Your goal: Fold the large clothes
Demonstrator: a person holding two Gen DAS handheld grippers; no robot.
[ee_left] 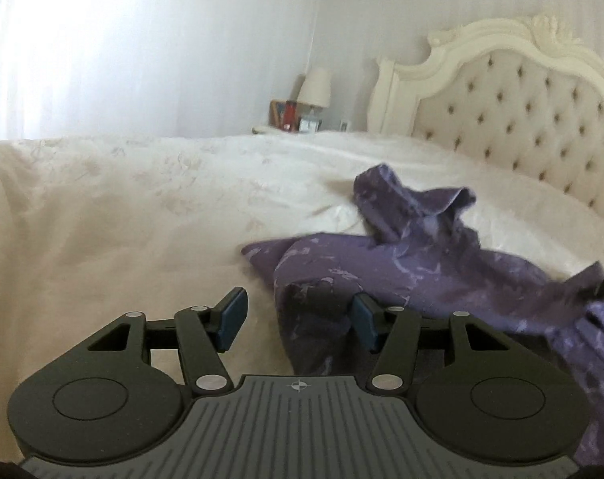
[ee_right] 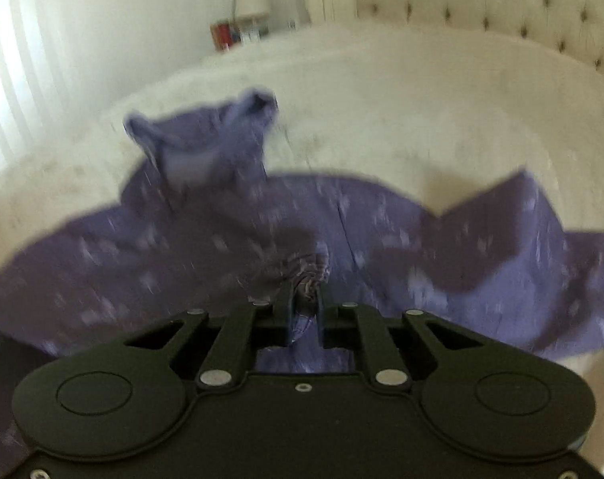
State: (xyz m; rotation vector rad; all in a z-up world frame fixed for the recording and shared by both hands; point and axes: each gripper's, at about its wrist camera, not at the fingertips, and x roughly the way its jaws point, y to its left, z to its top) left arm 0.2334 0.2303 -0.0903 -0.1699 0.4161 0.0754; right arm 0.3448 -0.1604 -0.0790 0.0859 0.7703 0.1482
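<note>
1. Bunched purple fabric sits pinched in the right hand-held gripper, whose jaws have clamped down on a gathered fold of the purple patterned garment, with a tail of cloth hanging down between the fingers.
2. That garment lies crumpled on the white bed, one sleeve-like end flung toward the far side and another out to the right; the tufted headboard stands beyond.
3. Seen from the left wrist, the left hand-held gripper stands about half open, its blue pads bare. A raised fold of the garment lies between the jaws nearer the right-hand pad, but nothing is squeezed, so this side holds nothing yet.
4. The step in hand looks like lifting the garment to spread it flat before any fold. To do it well, the left should close on an edge or corner matching the one the right holds, not on a mid-panel wad (a bunched grip drags wrinkles along).
5. Both should rise level and draw apart until the cloth hangs taut.
6. Risk: the thick bunch may slip out of the right's grip if jerked.
7. The lamp and bedside clutter stand well clear.
</note>
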